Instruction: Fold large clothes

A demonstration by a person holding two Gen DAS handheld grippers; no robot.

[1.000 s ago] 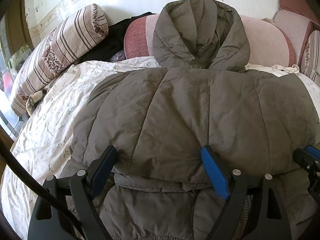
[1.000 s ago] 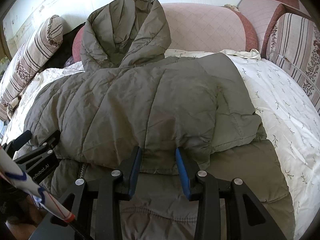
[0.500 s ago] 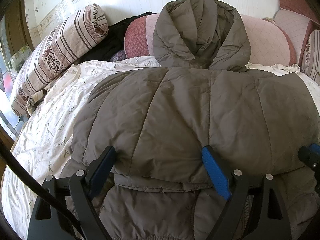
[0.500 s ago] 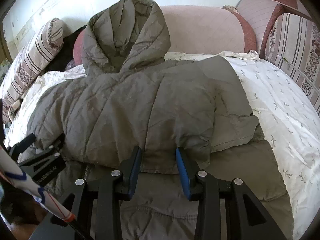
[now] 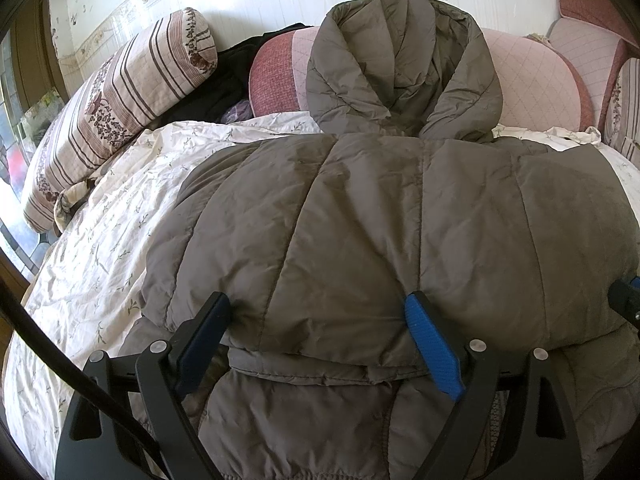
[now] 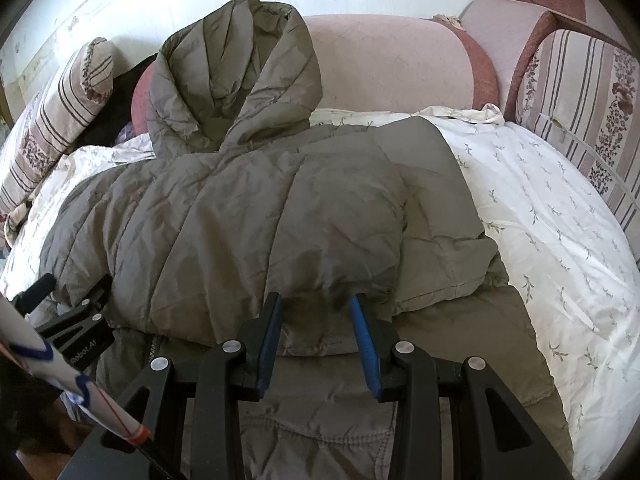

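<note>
A grey-brown quilted hooded jacket [image 5: 380, 232] lies on the bed, its lower part doubled over toward the hood [image 5: 400, 68]. My left gripper [image 5: 320, 320] is open wide, its fingers straddling the folded edge on the left. My right gripper [image 6: 316, 312] is partly open around a bunch of the same folded edge on the right; whether the pads press the fabric is unclear. The jacket [image 6: 260, 224] and hood [image 6: 236, 76] also show in the right wrist view, with the left gripper [image 6: 68, 312] at the left edge. The right gripper's tip [image 5: 626, 302] shows at the right edge.
The bed has a white floral sheet [image 6: 560, 240]. Striped bolster pillows [image 5: 120, 108] lie at the left and a striped cushion [image 6: 580, 112] at the right. A pink padded headboard [image 6: 392, 64] stands behind the hood. Dark clothes [image 5: 224, 84] are piled at the back left.
Both grippers have pushed the folded jacket edge a little farther toward the hood. The jaw gaps look unchanged.
</note>
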